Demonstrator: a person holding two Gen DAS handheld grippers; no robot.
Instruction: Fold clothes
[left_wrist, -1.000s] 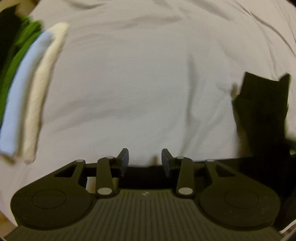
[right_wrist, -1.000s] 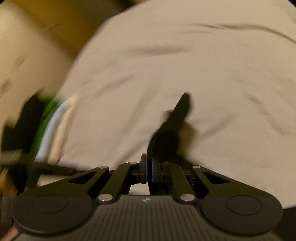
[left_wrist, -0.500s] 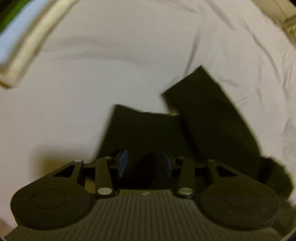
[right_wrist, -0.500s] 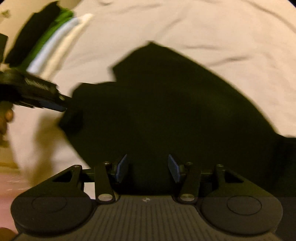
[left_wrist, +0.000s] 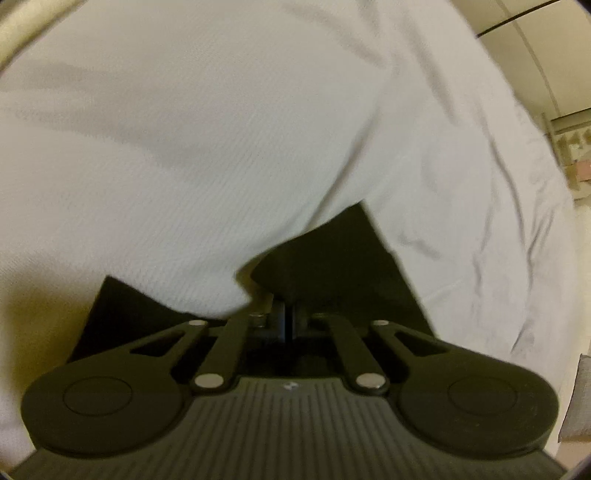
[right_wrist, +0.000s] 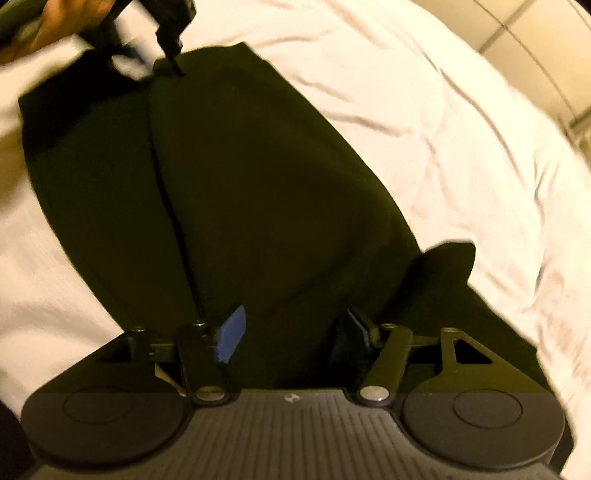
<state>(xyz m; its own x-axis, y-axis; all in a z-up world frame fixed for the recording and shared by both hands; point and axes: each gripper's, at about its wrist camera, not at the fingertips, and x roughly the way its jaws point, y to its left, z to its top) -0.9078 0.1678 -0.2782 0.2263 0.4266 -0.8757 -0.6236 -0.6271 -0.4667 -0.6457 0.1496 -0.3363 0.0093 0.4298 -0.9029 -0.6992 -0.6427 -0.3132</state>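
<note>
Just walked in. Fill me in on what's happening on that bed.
A person is folding a black garment spread on a white bedsheet. The left gripper is shut on the garment's far edge. The right gripper is open, hovering over the near end without gripping.

Left wrist view: white bedsheet (left_wrist: 221, 147) fills upper left & centre, open cloth, room to pass. Black garment (left_wrist: 343, 258) bunches at lower centre, right at the left gripper (left_wrist: 289, 314), jaws pinched together.

Right wrist view: garment covers centre; right gripper (right_wrist: 291, 328) jaws apart over it. Bare sheet upper right & lower left. Left gripper blocks top left.
</note>
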